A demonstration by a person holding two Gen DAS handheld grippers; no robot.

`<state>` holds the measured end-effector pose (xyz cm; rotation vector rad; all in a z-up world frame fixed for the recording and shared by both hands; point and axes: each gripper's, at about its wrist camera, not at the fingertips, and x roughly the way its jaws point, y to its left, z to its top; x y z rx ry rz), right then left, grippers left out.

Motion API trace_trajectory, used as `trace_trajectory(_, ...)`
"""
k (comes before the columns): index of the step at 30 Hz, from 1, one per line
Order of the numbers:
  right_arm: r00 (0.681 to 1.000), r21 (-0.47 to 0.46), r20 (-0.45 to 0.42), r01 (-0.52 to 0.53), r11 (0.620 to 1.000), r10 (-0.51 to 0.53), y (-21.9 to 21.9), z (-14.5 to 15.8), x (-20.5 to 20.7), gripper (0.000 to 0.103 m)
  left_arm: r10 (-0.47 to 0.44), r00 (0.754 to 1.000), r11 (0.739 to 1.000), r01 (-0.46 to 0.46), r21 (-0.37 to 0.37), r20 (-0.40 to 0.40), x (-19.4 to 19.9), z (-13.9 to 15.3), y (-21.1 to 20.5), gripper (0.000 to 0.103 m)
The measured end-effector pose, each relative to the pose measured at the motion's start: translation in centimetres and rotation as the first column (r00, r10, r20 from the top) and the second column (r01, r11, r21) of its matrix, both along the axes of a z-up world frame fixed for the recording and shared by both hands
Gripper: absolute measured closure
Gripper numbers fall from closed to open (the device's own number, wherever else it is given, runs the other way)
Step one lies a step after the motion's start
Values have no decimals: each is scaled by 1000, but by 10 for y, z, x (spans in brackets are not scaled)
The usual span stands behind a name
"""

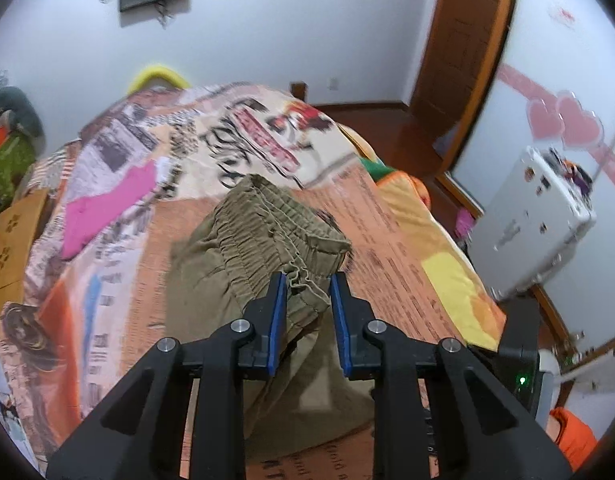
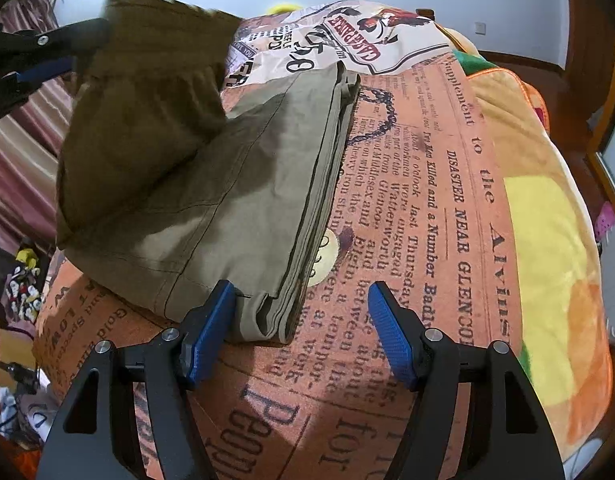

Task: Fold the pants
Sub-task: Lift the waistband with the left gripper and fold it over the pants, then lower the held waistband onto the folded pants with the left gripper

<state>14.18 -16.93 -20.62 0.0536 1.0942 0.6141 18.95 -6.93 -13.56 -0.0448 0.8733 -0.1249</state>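
Observation:
Olive pants (image 1: 227,252) lie on the bed with their legs folded flat (image 2: 235,184). In the left wrist view my left gripper (image 1: 307,280) is shut on the gathered elastic waistband (image 1: 267,216), which bunches between the blue pads. The right wrist view shows that same gripper (image 2: 47,60) at upper left, holding the waistband end (image 2: 147,60) raised over the flat legs. My right gripper (image 2: 301,286) stands open low over the near corner of the folded legs. Its left pad (image 2: 211,320) is against the cloth and its right pad (image 2: 391,328) is over the bedspread.
The bed wears a newspaper-print cover (image 2: 427,200) with an orange and yellow blanket (image 2: 547,240) along its right side. A pink cloth (image 1: 107,204) lies further up the bed. A white box (image 1: 527,216), a wooden door (image 1: 459,40) and cardboard (image 1: 11,240) stand around it.

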Motion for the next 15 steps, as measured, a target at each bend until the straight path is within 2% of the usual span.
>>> trace_trajectory(2,1000,3,-1,0,1000,0,0,0,0,38,-36,999,999,36,15,-33,2,-14,-14,81)
trace_trajectory(4,1000,7,-3,2,1000,-2,0,0,0,38,-62,996,998,64,24,-66,3,-26,-24,90)
trace_trajectory(9,1000,3,-2,1,1000,-1,1,2,0,38,-97,985,995,98,-1,-143,4,-48,-32,90)
trace_trajectory(15,1000,-4,-4,5,1000,-5,1,3,1,38,-95,986,995,93,-22,-135,-2,-41,-20,89)
